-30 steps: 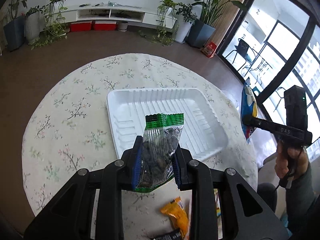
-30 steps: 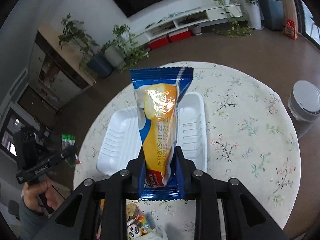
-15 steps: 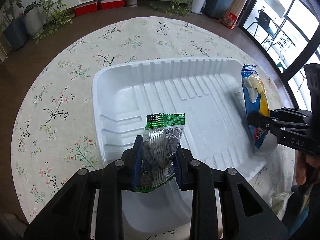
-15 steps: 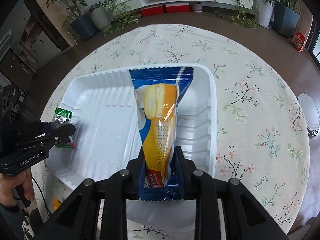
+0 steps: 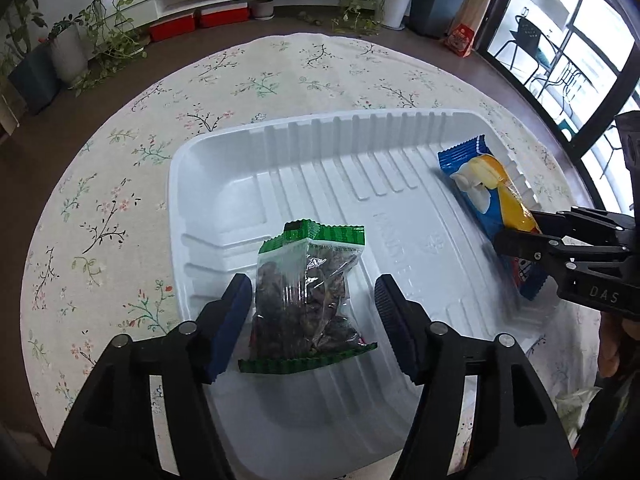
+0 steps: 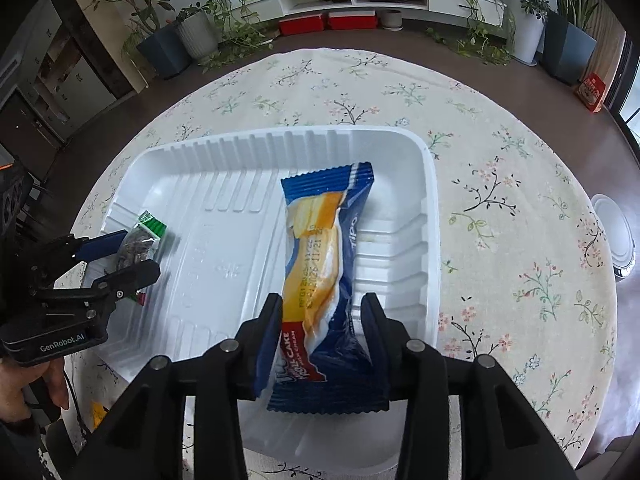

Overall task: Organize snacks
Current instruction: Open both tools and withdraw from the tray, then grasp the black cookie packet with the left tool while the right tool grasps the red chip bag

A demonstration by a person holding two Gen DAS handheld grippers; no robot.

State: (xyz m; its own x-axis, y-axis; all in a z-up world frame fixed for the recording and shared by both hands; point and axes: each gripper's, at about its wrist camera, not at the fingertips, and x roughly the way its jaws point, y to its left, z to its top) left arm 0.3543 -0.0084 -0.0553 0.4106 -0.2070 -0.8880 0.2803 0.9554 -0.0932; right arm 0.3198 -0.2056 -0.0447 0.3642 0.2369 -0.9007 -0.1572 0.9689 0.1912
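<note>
Both claws (left (image 5: 312,304), right (image 6: 322,320)) stand wide; we see the nut bag (image 5: 306,296) and cake (image 6: 324,264) in the tray (image 6: 224,148). More snacks possibly wait outside.

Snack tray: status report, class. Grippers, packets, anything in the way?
Left gripper open, green packet lying in tray. Right gripper open, blue cake packet in tray. Nothing in the way.

Left gripper (image 5: 312,304) spread wide around green-edged packet (image 5: 308,296) lying in white tray (image 5: 224,168); blue cake wrapper (image 5: 488,200) opposite.
</note>
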